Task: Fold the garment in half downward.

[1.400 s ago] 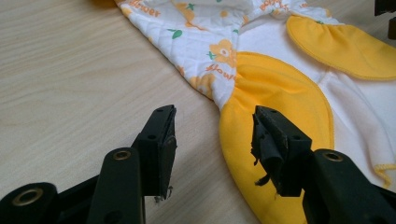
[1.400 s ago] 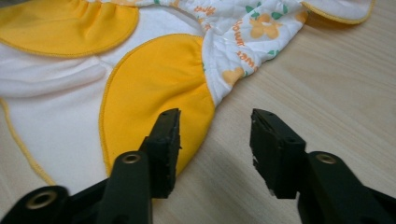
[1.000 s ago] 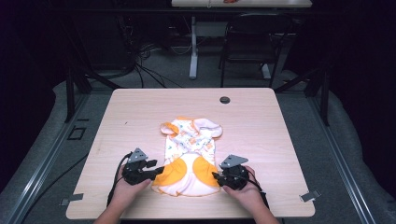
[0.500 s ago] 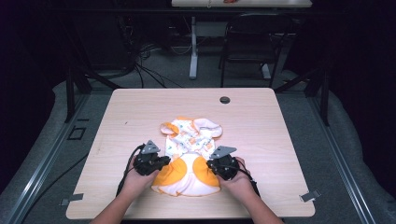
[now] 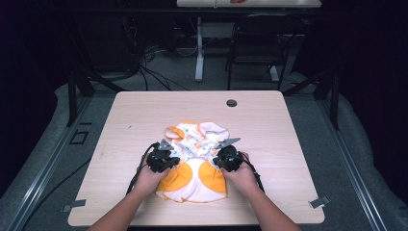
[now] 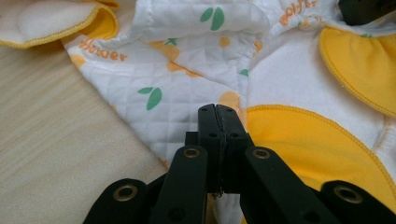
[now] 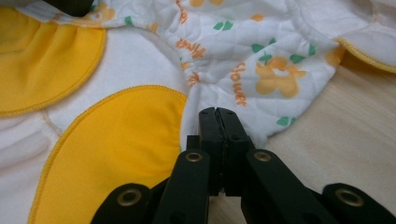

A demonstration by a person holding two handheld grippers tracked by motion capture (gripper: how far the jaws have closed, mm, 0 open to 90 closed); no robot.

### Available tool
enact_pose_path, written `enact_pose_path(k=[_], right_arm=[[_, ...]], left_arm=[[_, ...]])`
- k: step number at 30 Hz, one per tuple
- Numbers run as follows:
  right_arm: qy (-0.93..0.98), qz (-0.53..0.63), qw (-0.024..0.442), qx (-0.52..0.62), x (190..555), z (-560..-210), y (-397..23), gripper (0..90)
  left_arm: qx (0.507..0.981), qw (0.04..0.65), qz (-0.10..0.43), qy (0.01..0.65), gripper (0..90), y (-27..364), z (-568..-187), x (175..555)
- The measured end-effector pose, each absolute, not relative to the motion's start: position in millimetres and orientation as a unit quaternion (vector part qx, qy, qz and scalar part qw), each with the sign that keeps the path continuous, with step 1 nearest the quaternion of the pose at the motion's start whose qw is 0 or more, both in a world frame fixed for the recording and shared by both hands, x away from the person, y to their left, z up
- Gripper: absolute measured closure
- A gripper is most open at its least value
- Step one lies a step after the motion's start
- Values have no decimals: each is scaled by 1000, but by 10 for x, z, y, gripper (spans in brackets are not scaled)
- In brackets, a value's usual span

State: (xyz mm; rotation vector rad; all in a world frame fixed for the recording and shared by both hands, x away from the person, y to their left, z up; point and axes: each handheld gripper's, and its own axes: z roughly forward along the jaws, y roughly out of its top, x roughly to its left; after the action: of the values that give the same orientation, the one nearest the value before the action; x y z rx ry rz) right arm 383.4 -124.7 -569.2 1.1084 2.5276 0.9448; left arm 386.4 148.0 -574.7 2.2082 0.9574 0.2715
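Observation:
A small baby garment (image 5: 195,161), white quilted with orange flower prints and yellow panels, lies crumpled on the wooden table (image 5: 144,115). My left gripper (image 5: 171,159) sits at its left side and my right gripper (image 5: 220,159) at its right side, each held in a hand. In the left gripper view the jaws (image 6: 218,112) meet with the white quilted cloth (image 6: 187,70) pinched at their tips. The right gripper view has its jaws (image 7: 218,114) together on the gathered edge of the cloth (image 7: 261,56). Both pairs of jaws have just been closing.
A round cable hole (image 5: 231,102) sits near the table's far edge. Beyond the table stand a dark chair (image 5: 255,43) and a white desk leg (image 5: 198,53), with cables (image 5: 144,62) on the grey floor. Bare wood surrounds the garment.
Both hands have moved forward and inward from the garment's lower corners to its middle sides. Both grippers' jaws have shut on the cloth.

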Motion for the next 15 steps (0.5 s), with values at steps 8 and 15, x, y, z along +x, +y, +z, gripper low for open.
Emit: enact_pose_path(k=[8, 15], right_arm=[[871, 319, 112, 356, 3735, -5701, -1218, 899], [874, 322, 107, 348, 3629, -5707, -1255, 898]], left_arm=[[856, 354, 97, 363, 899, 1550, -5754, 3782], [859, 360, 87, 354, 898, 1584, -5761, 3646]])
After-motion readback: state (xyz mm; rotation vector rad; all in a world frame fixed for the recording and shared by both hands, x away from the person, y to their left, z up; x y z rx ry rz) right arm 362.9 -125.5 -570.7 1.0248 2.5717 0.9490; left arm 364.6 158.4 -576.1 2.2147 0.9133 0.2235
